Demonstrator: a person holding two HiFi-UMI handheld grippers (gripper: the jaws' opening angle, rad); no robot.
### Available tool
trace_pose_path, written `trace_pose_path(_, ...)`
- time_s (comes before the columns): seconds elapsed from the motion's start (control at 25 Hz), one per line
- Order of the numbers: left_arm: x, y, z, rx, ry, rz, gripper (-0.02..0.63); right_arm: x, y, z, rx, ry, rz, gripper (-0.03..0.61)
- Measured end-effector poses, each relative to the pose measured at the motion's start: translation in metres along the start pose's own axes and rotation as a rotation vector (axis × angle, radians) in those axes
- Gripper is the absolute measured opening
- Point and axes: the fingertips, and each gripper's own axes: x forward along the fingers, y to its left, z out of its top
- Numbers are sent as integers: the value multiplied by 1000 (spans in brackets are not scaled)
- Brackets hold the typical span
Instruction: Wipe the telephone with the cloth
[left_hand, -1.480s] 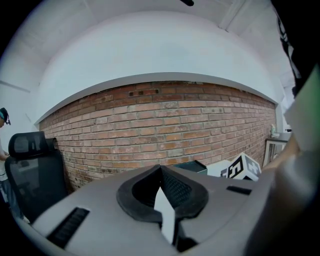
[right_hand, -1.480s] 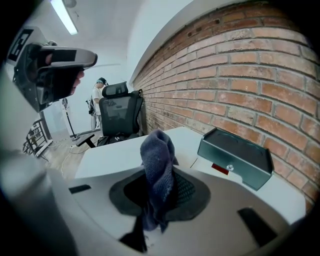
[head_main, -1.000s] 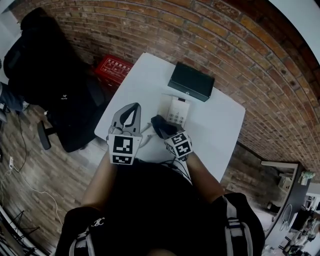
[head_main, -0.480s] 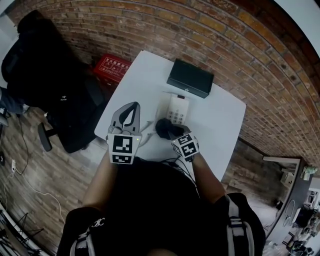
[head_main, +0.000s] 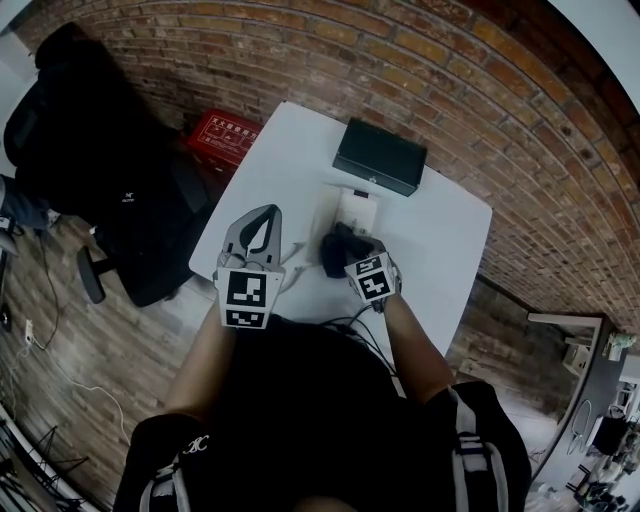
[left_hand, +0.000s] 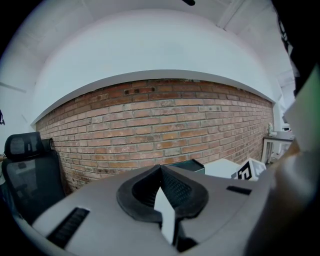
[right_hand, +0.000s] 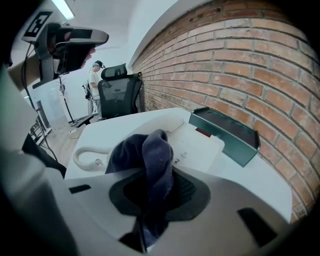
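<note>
A white telephone (head_main: 352, 212) lies in the middle of the white table (head_main: 290, 150). In the right gripper view the telephone (right_hand: 195, 145) lies just beyond the jaws, with its coiled cord (right_hand: 84, 159) to the left. My right gripper (head_main: 352, 256) is shut on a dark cloth (head_main: 343, 246), and the bunched cloth (right_hand: 149, 159) hangs over the telephone's near end. Whether the cloth touches the telephone I cannot tell. My left gripper (head_main: 267, 213) hangs shut and empty over the table's near left edge, left of the telephone. In its own view the left gripper (left_hand: 161, 171) points at the brick wall.
A black box (head_main: 380, 157) stands behind the telephone near the table's far edge. A red crate (head_main: 225, 135) and a black office chair (head_main: 110, 150) stand on the floor to the left. A brick wall (head_main: 480, 90) runs behind the table. A person (right_hand: 95, 75) stands far off.
My right gripper has carried the cloth forward and to the right, from beside the telephone's near left corner onto its near end. The left gripper has stayed put.
</note>
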Motion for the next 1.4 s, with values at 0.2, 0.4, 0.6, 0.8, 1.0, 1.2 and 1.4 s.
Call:
trace_pose_path(0.2,-2,3,-1,0,4,13,-3,10,-20,13,-13,12,-65,57)
trace_pose_path(0.4,-6,9,-3,-2,5,35,-3,21,-36,30,-11,4,-83,58)
trace_pose_path(0.6,-11,13,-4,-8,9,51,-3,26,-56,53,-1,-17,-154,58)
trace_pose_path(0.8,-12,17,-10,-10,24,64,-3,33,-78,71,32,-30,-202,58)
trace_pose_path(1.0,-14,19,-11,-14,23,73,-3,33,-87,74,44,-38,-212,58)
trace_pose_path(1.2,-12,19,-10,-11,21,68,-3,24,-102,63,63,-40,-243,58)
trace_pose_path(1.4,-8,16,-11,-9,20,51,-3,14,-115,47,117,-39,-271,60)
